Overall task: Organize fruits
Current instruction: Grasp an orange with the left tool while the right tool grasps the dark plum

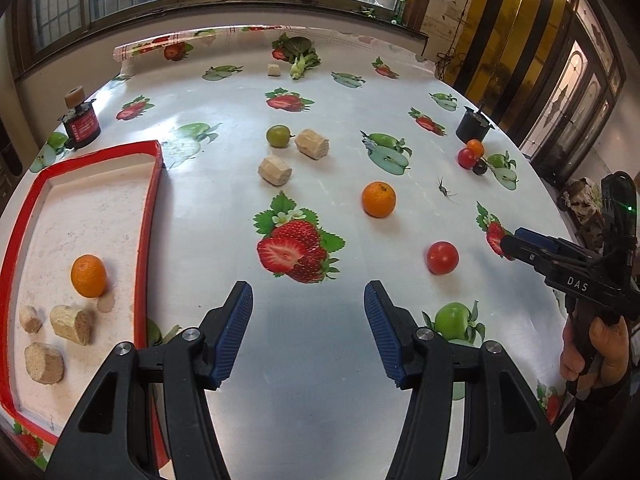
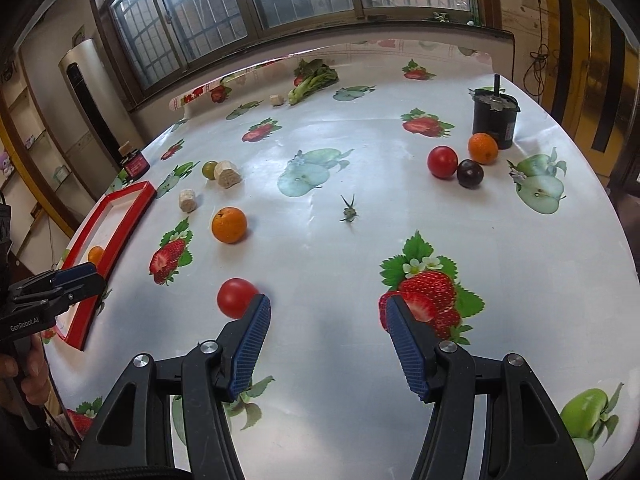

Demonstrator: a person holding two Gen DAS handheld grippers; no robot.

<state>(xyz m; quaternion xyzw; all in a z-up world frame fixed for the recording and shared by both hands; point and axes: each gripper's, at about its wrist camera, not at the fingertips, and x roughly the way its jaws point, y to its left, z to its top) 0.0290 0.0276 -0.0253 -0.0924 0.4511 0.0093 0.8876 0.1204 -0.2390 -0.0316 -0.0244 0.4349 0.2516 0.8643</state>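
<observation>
Both claws hang empty with jaws apart: left claw (image 1: 308,300) above bare worktop (image 1: 304,340), right claw (image 2: 324,312) with a red tomato (image 2: 236,297) at ten o'clock. An orange (image 1: 88,275) sits inside the red tray (image 1: 148,216).

"DAS" – right tongs (image 1: 510,246); "GenRobot.AI" – left tongs (image 2: 86,274).

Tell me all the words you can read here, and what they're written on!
"DAS": on the right gripper, in white letters on its black body.
"GenRobot.AI": on the left gripper, on its black body.
The red label on the small black can: too small and blurred to read.
</observation>
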